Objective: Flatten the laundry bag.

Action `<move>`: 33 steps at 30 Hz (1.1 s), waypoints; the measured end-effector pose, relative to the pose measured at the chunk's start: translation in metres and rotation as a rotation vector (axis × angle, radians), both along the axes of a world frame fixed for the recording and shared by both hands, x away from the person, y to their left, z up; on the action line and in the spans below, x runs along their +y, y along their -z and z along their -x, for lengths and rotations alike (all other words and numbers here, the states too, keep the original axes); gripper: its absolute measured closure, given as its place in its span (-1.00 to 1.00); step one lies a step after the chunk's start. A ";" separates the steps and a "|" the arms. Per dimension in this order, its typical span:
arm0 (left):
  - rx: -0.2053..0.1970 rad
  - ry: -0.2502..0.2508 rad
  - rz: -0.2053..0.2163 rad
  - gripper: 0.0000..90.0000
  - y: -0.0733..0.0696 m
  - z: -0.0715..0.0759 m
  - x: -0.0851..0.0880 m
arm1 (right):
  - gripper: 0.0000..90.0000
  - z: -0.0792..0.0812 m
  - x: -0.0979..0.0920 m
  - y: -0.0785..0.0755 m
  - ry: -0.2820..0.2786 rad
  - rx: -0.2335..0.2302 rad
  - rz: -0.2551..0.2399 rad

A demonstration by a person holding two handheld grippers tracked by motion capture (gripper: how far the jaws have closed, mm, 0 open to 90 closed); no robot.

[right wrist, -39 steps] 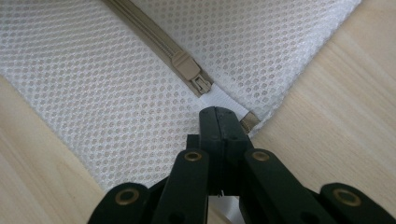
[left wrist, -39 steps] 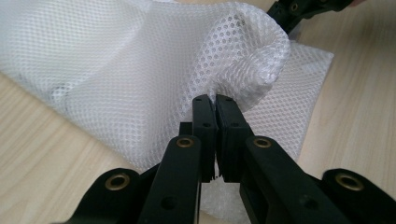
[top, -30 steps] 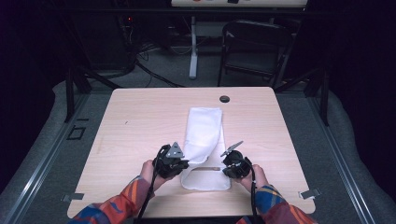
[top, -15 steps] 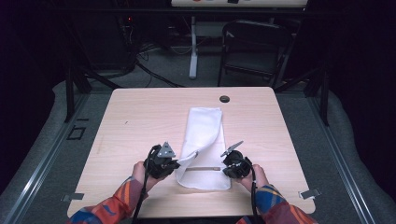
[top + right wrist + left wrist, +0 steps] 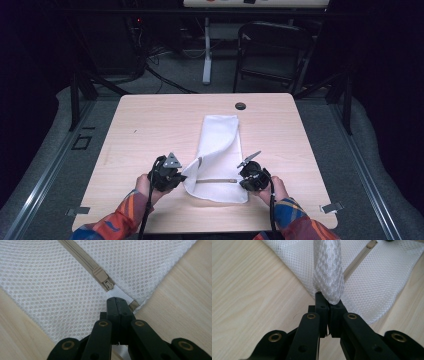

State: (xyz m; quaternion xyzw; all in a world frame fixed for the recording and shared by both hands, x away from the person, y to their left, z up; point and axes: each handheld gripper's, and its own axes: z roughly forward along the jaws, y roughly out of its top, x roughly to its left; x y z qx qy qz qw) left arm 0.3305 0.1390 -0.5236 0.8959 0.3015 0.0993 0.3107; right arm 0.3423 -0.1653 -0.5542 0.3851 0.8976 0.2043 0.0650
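A white mesh laundry bag with a beige zipper lies lengthwise on the light wooden table, slightly right of the middle, its near end close to the person's edge and its far end pointing toward a small black round grommet set in the far part of the tabletop. The zipper runs left to right across the bag's near end. The left gripper, held in the person's left hand, sits at the bag's near-left edge; in the left gripper view its jaws are pressed together on a bunched fold of the mesh, which rises taut from the pinch. The right gripper, in the right hand, sits at the near-right edge; in the right gripper view its jaws are closed on the white fabric tab at the zipper's end, just beside the beige slider (the slider itself lies free of the jaws). Both forearms wear striped orange, blue and red sleeves. Beyond the table stand a dark folding chair and loose cables on the grey floor.
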 end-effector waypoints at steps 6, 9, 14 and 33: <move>0.036 -0.012 -0.012 0.95 0.004 -0.001 0.006 | 1.00 0.000 0.000 0.000 0.000 -0.001 0.001; 0.039 -0.021 -0.023 0.96 0.006 0.000 0.007 | 1.00 0.000 0.000 0.000 0.000 0.000 0.002; 0.061 -0.021 -0.038 0.95 0.010 0.000 0.008 | 1.00 0.000 -0.001 0.000 -0.001 0.002 0.004; 0.121 -0.034 -0.052 0.95 0.016 -0.002 0.008 | 1.00 -0.001 -0.004 -0.001 0.011 0.001 0.015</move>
